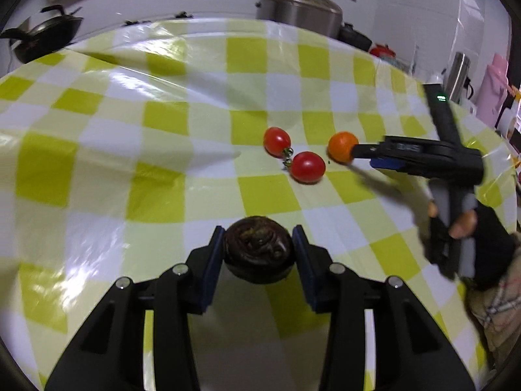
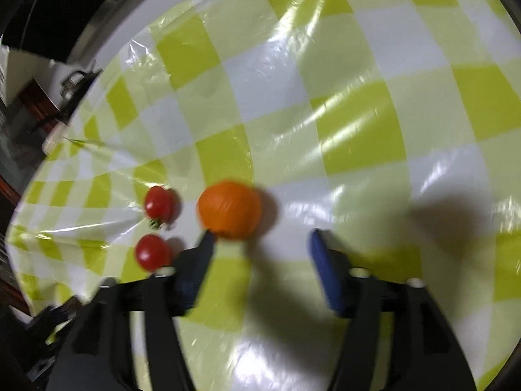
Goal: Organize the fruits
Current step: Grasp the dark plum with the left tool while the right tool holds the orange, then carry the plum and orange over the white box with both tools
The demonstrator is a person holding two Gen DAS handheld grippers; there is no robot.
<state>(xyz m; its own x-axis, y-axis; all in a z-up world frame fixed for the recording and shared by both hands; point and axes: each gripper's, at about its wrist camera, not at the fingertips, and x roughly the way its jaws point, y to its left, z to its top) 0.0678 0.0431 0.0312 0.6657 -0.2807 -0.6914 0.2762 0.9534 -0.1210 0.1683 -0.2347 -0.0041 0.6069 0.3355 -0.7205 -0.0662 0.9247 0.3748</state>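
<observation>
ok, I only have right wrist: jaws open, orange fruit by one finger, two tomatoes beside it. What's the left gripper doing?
Observer: The left gripper is shut on a dark round fruit.
Operator: Any bowl to sort into?
Observer: None shows. Behind the table there is only cookware: a steel pot and a wok.
Operator: Am I touching the orange?
Observer: Seen from the left wrist, one fingertip of the right gripper meets the side of the orange fruit. It looks like contact.
</observation>
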